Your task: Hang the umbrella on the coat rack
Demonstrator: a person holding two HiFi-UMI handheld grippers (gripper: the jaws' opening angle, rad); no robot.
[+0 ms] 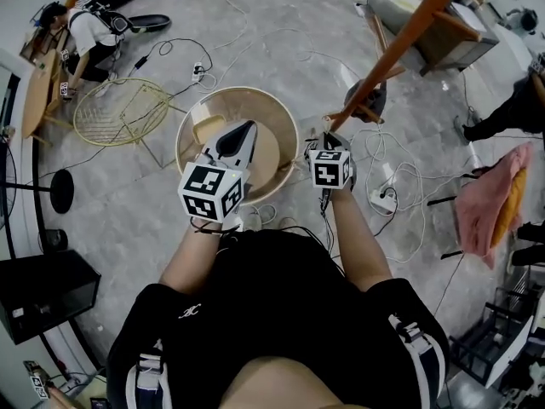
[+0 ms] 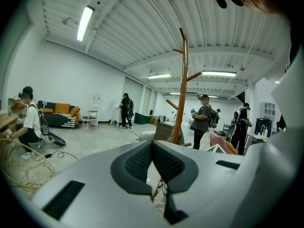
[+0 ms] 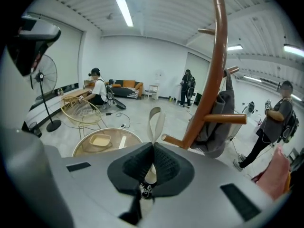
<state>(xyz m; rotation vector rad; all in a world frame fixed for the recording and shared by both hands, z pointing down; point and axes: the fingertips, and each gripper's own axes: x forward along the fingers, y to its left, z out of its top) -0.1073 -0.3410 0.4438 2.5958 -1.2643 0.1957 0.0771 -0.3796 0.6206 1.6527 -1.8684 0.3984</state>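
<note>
My right gripper (image 3: pixel 153 146) is shut on a beige strap loop (image 3: pixel 156 120) that stands up from between its pads. A black-and-white patterned bit (image 3: pixel 145 190), seemingly the umbrella, shows below the pads; the rest is hidden. The orange-brown coat rack (image 3: pixel 216 75) rises just right of the loop, and its lower peg (image 3: pixel 173 140) ends close beside the strap. A grey garment (image 3: pixel 221 127) hangs on an upper peg. In the head view the right gripper (image 1: pixel 329 136) sits at the rack's foot (image 1: pixel 375 71). My left gripper (image 1: pixel 247 135) is over the round table, shut and holding nothing (image 2: pixel 152 142).
A round wooden table (image 1: pixel 183 126) with a shallow tray (image 1: pixel 207 128) stands right in front. A yellow wire chair (image 1: pixel 119 113) is to its left. Cables and a power strip (image 1: pixel 383 201) lie on the floor to the right, near a pink cloth (image 1: pixel 485 203). A person (image 1: pixel 85 32) crouches far left.
</note>
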